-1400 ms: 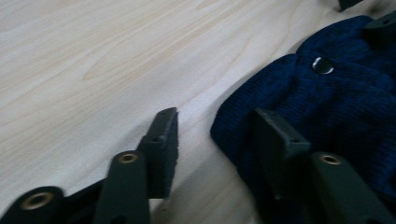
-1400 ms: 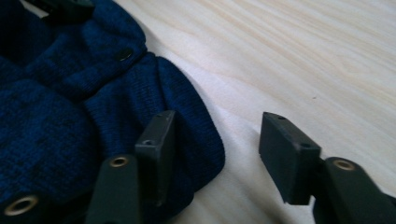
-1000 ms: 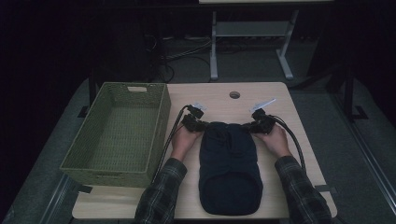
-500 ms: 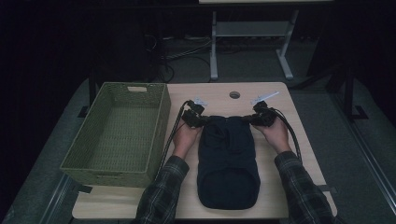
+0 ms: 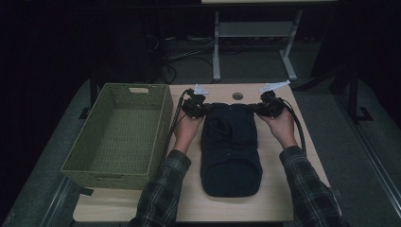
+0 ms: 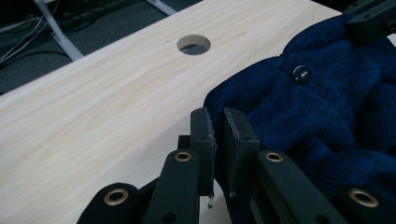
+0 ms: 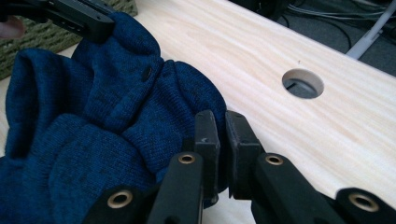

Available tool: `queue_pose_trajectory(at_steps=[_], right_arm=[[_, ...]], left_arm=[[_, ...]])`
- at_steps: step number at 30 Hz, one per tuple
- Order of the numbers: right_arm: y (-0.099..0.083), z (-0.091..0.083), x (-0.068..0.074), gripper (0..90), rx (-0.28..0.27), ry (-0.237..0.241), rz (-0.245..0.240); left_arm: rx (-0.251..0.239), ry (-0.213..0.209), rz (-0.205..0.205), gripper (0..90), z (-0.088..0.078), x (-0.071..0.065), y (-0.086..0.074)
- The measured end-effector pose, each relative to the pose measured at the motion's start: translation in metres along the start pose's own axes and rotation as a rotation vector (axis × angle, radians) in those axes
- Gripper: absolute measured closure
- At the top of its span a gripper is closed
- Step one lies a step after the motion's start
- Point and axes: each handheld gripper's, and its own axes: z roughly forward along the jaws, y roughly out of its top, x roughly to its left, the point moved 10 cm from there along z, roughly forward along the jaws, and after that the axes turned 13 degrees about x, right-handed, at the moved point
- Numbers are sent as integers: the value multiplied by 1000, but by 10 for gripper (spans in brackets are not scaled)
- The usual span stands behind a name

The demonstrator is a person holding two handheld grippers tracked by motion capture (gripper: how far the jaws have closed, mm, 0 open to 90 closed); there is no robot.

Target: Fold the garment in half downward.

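Navy ribbed-knit cardigan (image 5: 231,146) lies folded oblong on pale wood table (image 5: 265,198).

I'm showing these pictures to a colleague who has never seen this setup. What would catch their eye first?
Probably the dark blue sweater lying folded in the middle of the wooden table, with the left claw and the right claw each pinching one of its far corners. Next would be the green woven basket, standing with nothing in it at the table's left side. A round hole sits in the tabletop just beyond the sweater.
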Motion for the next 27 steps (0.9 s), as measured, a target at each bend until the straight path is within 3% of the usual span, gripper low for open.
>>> queue_pose_trajectory(at_steps=[4, 10, 19, 27], right_arm=[[11, -10, -1, 844, -33, -33, -12], [23, -28, 1, 843, -73, -32, -19], [8, -37, 22, 842, -124, -16, -57], [-15, -33, 38, 840, -121, 30, -64]], left_arm=[[-31, 31, 16, 828, -12, 1, 13], [-70, 67, 49, 827, -31, -3, 25], [-102, 51, 68, 826, -43, -17, 7], [-110, 1, 71, 825, -50, -33, -13]])
